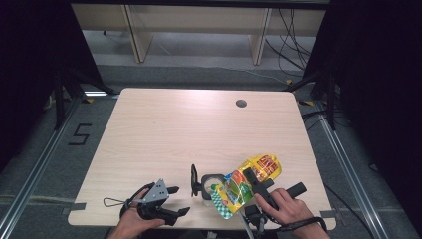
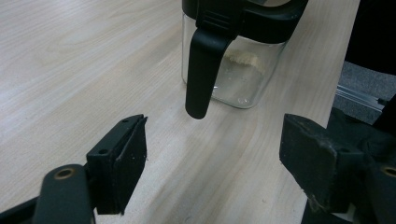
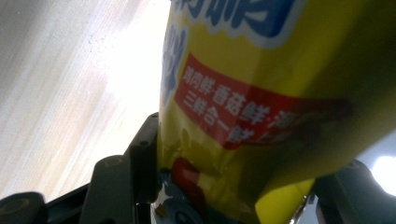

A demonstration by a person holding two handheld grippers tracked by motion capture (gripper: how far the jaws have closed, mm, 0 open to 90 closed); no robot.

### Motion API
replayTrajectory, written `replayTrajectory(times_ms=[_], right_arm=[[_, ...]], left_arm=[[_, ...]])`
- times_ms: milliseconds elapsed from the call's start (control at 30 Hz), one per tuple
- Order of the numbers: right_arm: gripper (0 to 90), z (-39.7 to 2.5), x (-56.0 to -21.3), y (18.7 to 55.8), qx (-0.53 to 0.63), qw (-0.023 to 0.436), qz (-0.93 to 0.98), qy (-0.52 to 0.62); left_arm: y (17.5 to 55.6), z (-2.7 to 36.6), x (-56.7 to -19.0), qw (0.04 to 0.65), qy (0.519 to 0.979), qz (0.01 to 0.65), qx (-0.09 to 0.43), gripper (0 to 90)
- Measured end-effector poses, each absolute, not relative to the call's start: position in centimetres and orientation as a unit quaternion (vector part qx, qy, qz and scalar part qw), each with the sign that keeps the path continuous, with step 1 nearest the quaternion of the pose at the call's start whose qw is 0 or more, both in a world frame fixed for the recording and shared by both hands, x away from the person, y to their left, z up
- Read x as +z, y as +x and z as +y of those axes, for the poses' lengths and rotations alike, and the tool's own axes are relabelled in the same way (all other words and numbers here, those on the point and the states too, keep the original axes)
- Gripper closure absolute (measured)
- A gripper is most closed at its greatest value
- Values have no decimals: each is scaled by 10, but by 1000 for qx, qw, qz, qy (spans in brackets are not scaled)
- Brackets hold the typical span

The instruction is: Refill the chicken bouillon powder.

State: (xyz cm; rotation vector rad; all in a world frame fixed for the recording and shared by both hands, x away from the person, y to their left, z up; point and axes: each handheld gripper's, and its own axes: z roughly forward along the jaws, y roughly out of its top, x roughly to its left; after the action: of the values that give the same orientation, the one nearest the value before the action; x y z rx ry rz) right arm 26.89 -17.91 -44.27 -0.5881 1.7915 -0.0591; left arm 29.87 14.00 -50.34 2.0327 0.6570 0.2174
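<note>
A clear glass jar (image 1: pixel 211 186) with a black lid and a long black handle (image 1: pixel 193 180) stands near the table's front edge. In the left gripper view the jar (image 2: pixel 238 70) holds a little pale material at its bottom. My right gripper (image 1: pixel 253 183) is shut on a yellow snack bag (image 1: pixel 263 167), which lies tilted with its lower, green-checked end over the jar's mouth. The bag (image 3: pixel 261 93) sits between the right gripper's (image 3: pixel 233 186) jaws. My left gripper (image 1: pixel 180 200) stands open just left of the jar, its jaws (image 2: pixel 215 163) wide apart with nothing between them, short of the handle (image 2: pixel 203 70).
The pale wooden table (image 1: pixel 189 129) has a round cable hole (image 1: pixel 241 103) at the back right. Dark curtains flank both sides. Wooden furniture legs (image 1: pixel 137 35) and loose cables (image 1: pixel 291 45) lie on the floor beyond the far edge.
</note>
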Motion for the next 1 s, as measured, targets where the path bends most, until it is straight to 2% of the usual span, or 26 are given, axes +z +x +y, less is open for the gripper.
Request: replayTrajectory(times_ms=[133, 300, 1000], right_arm=[[436, -178, -438, 267, -26, 598, 759, -255], [437, -178, -441, 269, -44, 584, 767, -261], [437, -179, -438, 267, -43, 590, 763, -260]], left_arm=[[298, 139, -503, 477, 832, 272, 84, 229], [298, 140, -503, 474, 834, 269, 89, 229], [299, 140, -503, 479, 831, 268, 90, 229]])
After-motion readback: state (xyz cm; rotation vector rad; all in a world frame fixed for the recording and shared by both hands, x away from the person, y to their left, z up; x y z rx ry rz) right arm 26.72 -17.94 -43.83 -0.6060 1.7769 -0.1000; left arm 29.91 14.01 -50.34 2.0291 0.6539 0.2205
